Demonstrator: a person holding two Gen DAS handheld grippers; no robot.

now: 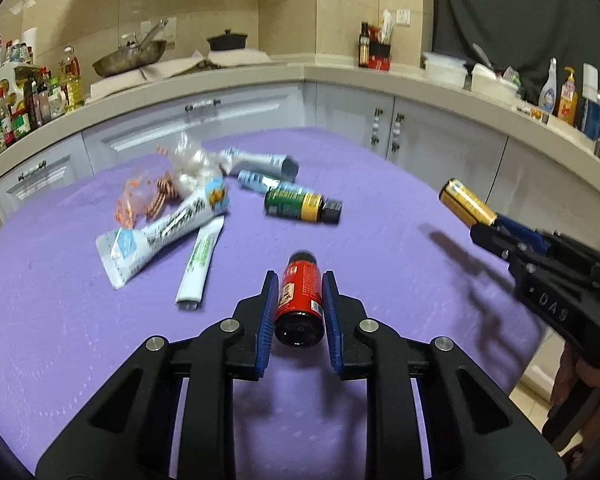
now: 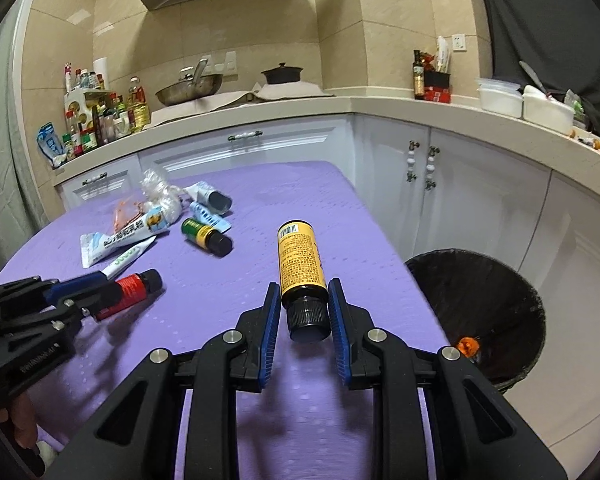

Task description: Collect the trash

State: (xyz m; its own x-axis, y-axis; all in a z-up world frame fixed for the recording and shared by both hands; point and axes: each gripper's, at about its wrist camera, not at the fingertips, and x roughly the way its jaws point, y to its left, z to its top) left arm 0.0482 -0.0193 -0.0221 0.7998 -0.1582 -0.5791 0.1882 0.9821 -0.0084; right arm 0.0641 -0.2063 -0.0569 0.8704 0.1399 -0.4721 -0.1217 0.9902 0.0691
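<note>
My left gripper (image 1: pixel 300 276) is shut on a red bottle (image 1: pixel 300 300) that lies lengthwise between its blue pads, base toward the camera, just over the purple tablecloth (image 1: pixel 60 340). In the right wrist view the same gripper (image 2: pixel 100 294) holds that red bottle (image 2: pixel 134 286) at the left. My right gripper (image 2: pixel 304 285) is shut on a yellow bottle (image 2: pixel 300 260) at its shoulder and black cap, raised above the table near its right edge. It also shows at the right of the left wrist view, where the right gripper (image 1: pixel 476 226) carries the yellow bottle (image 1: pixel 464 200).
A green bottle (image 1: pixel 296 202), a large toothpaste tube (image 1: pixel 164 232), a small white tube (image 1: pixel 198 266), other tubes and crumpled plastic bags (image 1: pixel 188 168) lie at the table's far left. A black-lined trash bin (image 2: pixel 476 312) stands on the floor right of the table, an orange scrap (image 2: pixel 469 346) inside. Kitchen cabinets run behind.
</note>
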